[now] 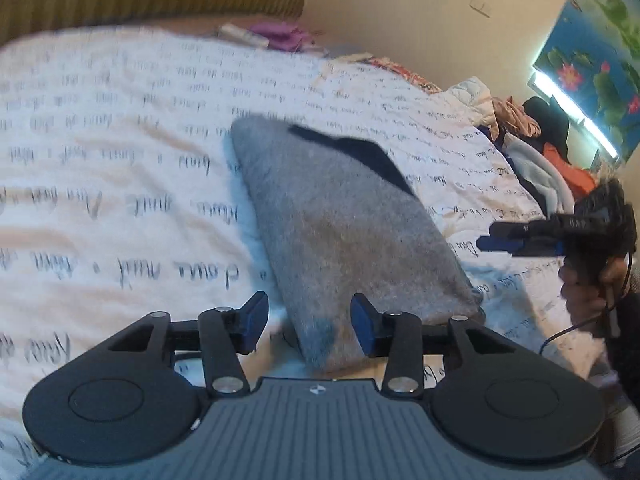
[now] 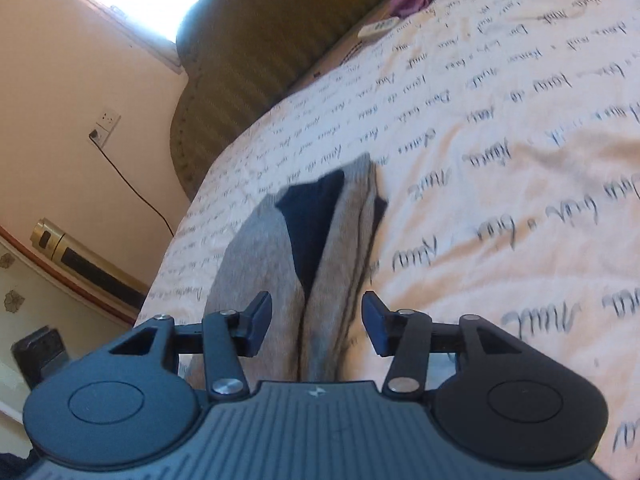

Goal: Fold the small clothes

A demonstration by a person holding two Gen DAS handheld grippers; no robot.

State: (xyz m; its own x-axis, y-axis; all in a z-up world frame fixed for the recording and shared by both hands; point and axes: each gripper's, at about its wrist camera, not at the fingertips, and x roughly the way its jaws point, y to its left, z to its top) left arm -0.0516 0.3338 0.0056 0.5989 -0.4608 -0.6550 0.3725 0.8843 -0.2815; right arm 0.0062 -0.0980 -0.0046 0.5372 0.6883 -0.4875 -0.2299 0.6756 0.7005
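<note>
two grippers (image 1: pixel 309 322) (image 2: pixel 317 322) agape over grey garment (image 1: pixel 340 216)

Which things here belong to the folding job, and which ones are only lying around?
Belong to the job:
- grey garment with dark patch, on the bed
- left tool, open
- right tool, open
- printed bedsheet as work surface

Just lying about:
- purple cloth near the headboard
- pile of clothes at the bed's edge
- white remote
</note>
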